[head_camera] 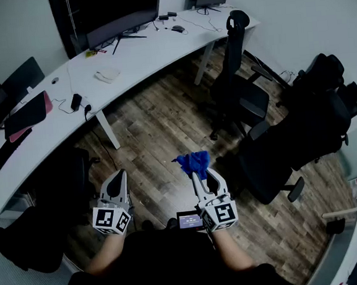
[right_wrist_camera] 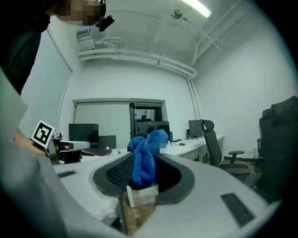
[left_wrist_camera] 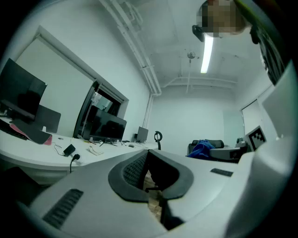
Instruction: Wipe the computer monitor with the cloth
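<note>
Right hand-held gripper clamps a bunched blue cloth; left hand-held gripper closed and empty, both above wooden floor.

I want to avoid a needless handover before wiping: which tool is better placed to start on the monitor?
Right. The right tool is shut on the blue cloth, while the left tool is shut with nothing in it. Neither is near the curved monitor yet.
</note>
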{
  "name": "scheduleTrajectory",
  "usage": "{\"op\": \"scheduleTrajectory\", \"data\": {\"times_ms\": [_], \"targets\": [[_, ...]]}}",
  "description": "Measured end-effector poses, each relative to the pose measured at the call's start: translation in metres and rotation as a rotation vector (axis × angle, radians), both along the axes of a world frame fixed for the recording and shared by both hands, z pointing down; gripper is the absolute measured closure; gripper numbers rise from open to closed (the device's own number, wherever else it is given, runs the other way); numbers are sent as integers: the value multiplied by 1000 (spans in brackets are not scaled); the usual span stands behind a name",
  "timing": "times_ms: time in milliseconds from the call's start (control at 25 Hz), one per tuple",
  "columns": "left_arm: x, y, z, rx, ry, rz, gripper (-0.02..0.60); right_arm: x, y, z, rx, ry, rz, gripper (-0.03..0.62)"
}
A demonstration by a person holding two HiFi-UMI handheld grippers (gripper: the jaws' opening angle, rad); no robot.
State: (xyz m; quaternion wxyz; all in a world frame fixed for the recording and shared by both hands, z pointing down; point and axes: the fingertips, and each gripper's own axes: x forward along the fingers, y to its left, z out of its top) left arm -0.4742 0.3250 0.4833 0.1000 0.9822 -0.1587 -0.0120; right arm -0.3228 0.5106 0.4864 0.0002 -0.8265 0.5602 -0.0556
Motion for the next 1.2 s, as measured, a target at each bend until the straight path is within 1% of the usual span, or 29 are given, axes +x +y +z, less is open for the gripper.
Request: {"op": "scheduleTrajectory", "data": {"times_ms": [120, 240, 280, 360, 480, 640, 840, 1120, 1200], "targets": [[10, 17, 1, 1, -4, 12, 588, 12, 17, 0, 3, -12, -3, 467], [21, 24, -1, 30, -7, 19, 588, 28, 30, -5, 61, -45, 16, 466], [23, 25, -2, 34, -6, 17, 588, 33, 34, -5, 67, -50, 25, 466], [24, 26, -1, 32, -9, 10, 588, 38, 39, -1, 66, -58, 29, 466], [28, 31, 3, 31, -19, 2, 588, 42, 45, 6, 66, -72, 6, 465], [43, 45, 3, 32, -16, -1, 588, 53, 59, 4, 83, -73, -12, 465], [62, 61, 4, 15, -9, 15, 588, 65, 78, 14, 70, -89, -8, 465], [76, 61, 10, -4, -31, 25, 588, 74, 71, 18, 85, -120, -25, 465], [80, 55, 11, -3, -31, 18, 588, 80, 65, 22, 73, -116, -15, 465]]}}
